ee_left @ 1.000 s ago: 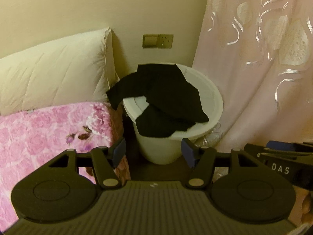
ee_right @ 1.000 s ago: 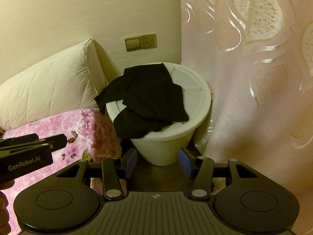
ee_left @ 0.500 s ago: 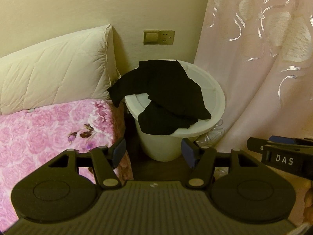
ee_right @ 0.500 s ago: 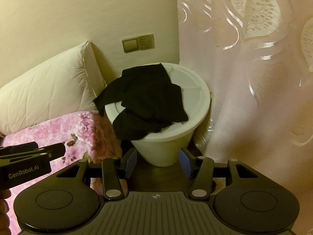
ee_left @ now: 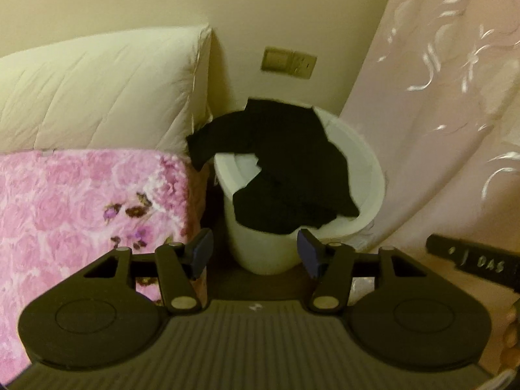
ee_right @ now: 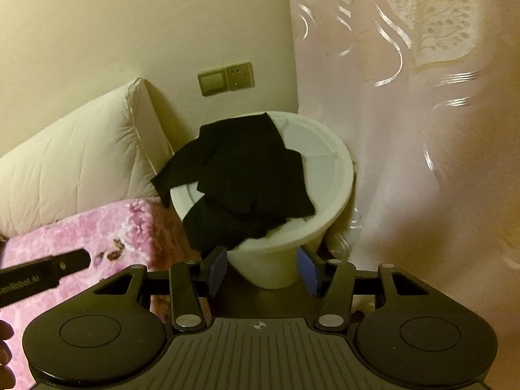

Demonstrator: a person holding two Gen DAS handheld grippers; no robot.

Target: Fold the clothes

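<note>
A crumpled black garment lies draped over the top of a white bucket, one corner hanging off the left rim toward the bed. My left gripper is open, empty, well short of the bucket. My right gripper is likewise open with nothing between its blue pads, low in front of the bucket. Each view shows the other gripper's body at its edge.
A bed with a pink floral blanket and a white pillow lies left of the bucket. A pink patterned curtain hangs right. A wall switch and socket sit above the bucket. Dark floor lies below.
Both views have shifted: the bucket and garment sit lower and slightly farther in the frames, with more wall showing. Both grippers stay open and empty.
</note>
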